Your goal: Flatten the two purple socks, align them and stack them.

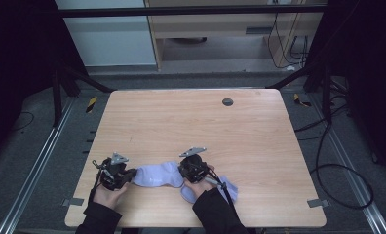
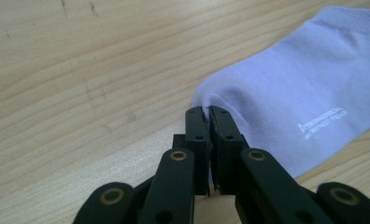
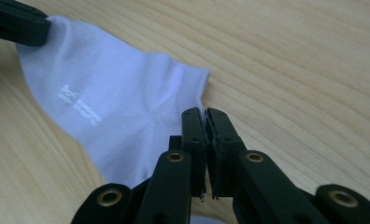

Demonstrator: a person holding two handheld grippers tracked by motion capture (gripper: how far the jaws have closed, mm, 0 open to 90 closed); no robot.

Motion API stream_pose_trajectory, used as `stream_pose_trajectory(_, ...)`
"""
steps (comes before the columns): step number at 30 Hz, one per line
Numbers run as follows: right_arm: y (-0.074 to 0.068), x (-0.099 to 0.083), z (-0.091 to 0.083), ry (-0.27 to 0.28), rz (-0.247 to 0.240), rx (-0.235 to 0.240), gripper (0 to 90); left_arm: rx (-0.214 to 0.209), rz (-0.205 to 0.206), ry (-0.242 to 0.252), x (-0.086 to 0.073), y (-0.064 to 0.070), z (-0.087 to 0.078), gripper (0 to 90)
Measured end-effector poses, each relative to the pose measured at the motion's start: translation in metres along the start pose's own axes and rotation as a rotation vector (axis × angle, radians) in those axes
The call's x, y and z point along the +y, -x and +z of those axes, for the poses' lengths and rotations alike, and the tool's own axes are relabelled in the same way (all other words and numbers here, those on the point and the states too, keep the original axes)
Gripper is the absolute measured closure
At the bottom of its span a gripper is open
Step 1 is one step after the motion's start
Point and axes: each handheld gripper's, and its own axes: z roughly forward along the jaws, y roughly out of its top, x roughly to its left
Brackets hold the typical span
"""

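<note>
Sock (image 1: 157,176): soft lavender knit, stretched flat.

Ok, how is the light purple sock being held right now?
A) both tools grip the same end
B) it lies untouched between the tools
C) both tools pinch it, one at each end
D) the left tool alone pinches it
C: the left tool is shut on one end of the sock, and the right tool is shut on the other end.

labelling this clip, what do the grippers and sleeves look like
Both grippers, left gripper and right gripper, are black, each with a grey three-cornered plate on top. Up close the jaws are flat black links joined by brass-ringed pivots. A dark cable trails from the right one. The sleeves are black.
</note>
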Motion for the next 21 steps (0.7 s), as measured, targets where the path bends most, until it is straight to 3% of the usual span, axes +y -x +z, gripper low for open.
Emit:
stream_pose_trajectory(10, -0.001, 0.013, -0.035, 0.04, -0.026, 0.022, 87.0, -0.028, 0.01, 0.073, 0.014, 0.019, -0.023, 86.3)
stream_pose_trajectory(21, 0.016, 0.003, -0.072, 0.044, -0.022, 0.001, 86.9, -0.058, 0.046, 0.065, 0.029, 0.052, -0.029, 86.3)
